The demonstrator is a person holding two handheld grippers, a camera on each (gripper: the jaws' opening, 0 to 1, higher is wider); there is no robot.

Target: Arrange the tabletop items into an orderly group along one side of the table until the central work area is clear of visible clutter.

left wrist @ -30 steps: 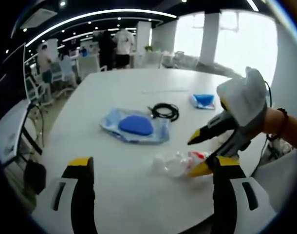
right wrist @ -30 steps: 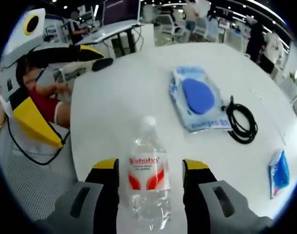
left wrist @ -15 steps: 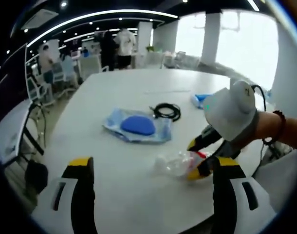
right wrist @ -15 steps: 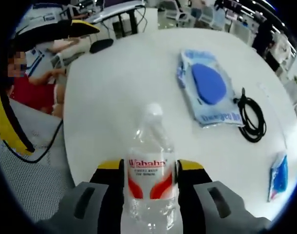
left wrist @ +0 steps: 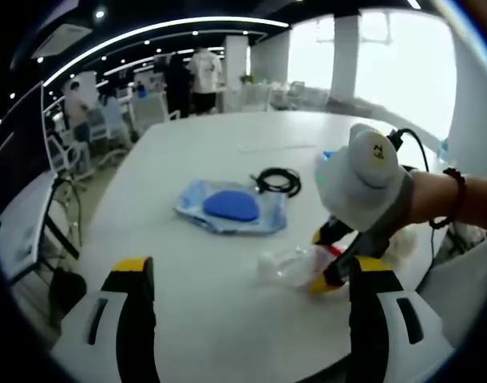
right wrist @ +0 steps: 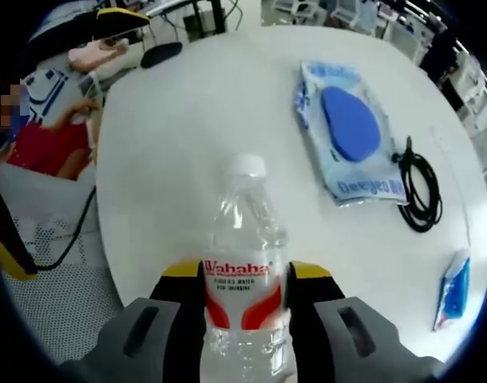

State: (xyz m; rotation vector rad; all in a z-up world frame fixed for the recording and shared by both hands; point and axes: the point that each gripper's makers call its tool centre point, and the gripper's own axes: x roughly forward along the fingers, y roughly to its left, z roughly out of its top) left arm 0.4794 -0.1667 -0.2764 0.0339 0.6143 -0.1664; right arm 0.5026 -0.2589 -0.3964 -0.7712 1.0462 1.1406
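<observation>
The tidying looks barely begun: the right gripper (right wrist: 245,275) is clamped on the water bottle (right wrist: 245,263), while the left gripper (left wrist: 243,275) waits with jaws apart, and the blue pouch (right wrist: 349,128), black cable (right wrist: 420,191) and small blue packet (right wrist: 451,291) (all scattered mid-table) are not yet grouped.

**Materials and finishes on the table**

The bottle (right wrist: 245,263) is made of clear, glossy plastic, ribbed, with a smooth white cap and a printed paper-like label. The table (right wrist: 188,136) is finished in smooth, matt white. Beside the bottle, a crinkled glossy plastic bag (right wrist: 346,132) is seen; beyond it, a black rubbery cable (right wrist: 419,187).
</observation>
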